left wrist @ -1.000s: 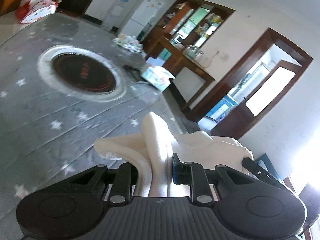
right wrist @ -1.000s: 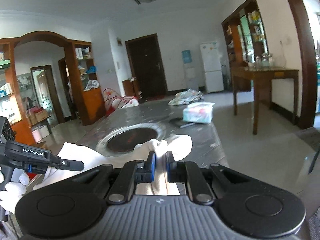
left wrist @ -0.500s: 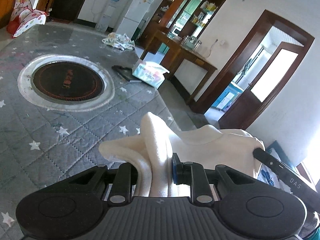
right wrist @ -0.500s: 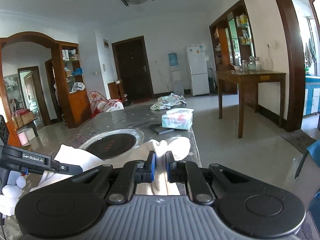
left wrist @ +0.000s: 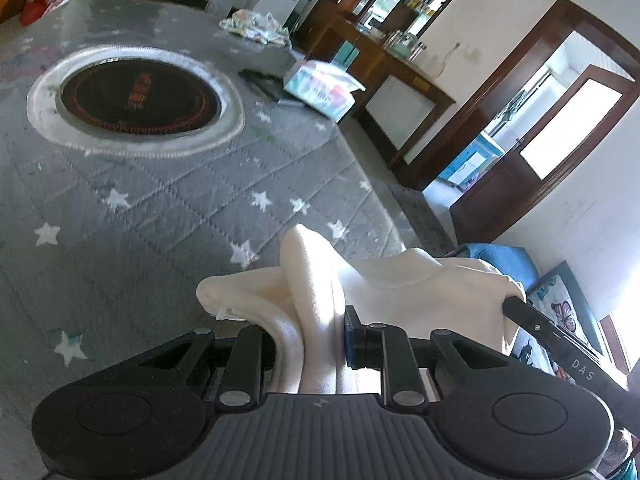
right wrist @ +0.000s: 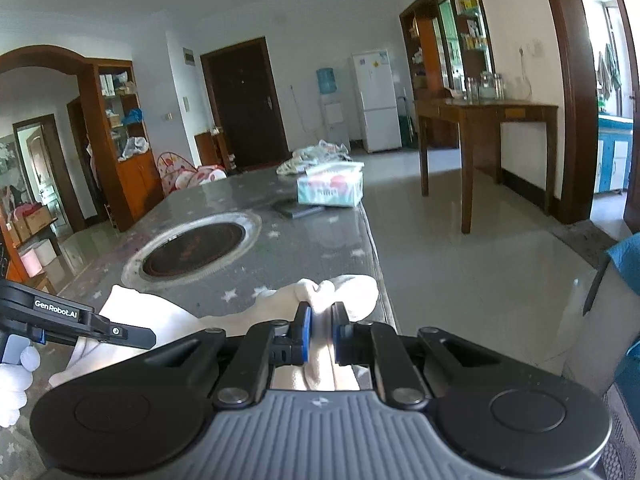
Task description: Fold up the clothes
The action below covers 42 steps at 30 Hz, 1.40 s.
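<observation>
Pinching cream garment (left wrist: 420, 292) — left claw (left wrist: 320, 332), right claw (right wrist: 320, 332) clamped, level above table edge (right wrist: 372, 248)

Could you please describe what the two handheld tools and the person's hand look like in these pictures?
Both tools are black, with round side discs and a ribbed grey central body. The left tool and right tool have blue finger pads. One finger reads "GenRobot.AI", another "DAS". The hand wears a white glove.

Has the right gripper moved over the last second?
Yes. The right gripper, shut on the cream cloth, has risen and tilted down: the round black burner looks more open.
</observation>
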Each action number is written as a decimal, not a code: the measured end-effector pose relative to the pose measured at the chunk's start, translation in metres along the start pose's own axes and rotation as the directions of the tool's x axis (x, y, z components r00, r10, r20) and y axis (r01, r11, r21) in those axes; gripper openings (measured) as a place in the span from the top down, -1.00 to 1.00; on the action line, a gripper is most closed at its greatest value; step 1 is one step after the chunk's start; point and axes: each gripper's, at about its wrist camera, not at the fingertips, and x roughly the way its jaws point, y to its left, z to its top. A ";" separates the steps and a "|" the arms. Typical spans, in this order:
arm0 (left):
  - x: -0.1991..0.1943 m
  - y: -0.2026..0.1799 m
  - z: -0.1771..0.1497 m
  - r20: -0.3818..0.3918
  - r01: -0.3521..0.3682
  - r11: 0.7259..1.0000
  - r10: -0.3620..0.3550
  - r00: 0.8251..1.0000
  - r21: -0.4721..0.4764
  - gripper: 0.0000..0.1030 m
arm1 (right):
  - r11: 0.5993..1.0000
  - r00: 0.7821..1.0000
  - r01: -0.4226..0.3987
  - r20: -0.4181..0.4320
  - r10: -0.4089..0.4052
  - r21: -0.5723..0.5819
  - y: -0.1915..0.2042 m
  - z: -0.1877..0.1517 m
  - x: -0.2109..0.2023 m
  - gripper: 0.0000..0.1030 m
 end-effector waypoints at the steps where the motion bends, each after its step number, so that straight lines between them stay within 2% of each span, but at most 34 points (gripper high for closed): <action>1: 0.002 0.001 -0.001 -0.006 -0.003 1.000 0.003 1.000 -0.001 0.56 | 1.000 1.000 0.002 -0.009 -0.002 0.002 -0.001 -0.002 0.003 0.82; 22: 0.023 0.023 -0.013 -0.078 -0.032 0.999 0.031 0.996 -0.019 0.50 | 0.997 0.990 0.074 -0.122 -0.072 0.013 -0.016 -0.027 0.048 0.81; 33: 0.016 0.026 -0.023 -0.114 0.004 1.000 -0.001 0.993 0.028 0.49 | 0.996 0.980 0.081 -0.183 -0.084 -0.025 -0.017 -0.040 0.049 0.80; 39: 0.009 0.028 -0.029 -0.129 0.026 0.998 -0.019 0.992 0.055 0.38 | 0.995 0.976 0.083 -0.196 -0.092 -0.052 -0.014 -0.050 0.037 0.76; 42: 0.003 0.029 -0.033 -0.124 0.028 0.997 -0.020 0.992 0.069 0.15 | 0.992 0.973 0.099 -0.200 -0.112 -0.074 -0.010 -0.055 0.028 0.69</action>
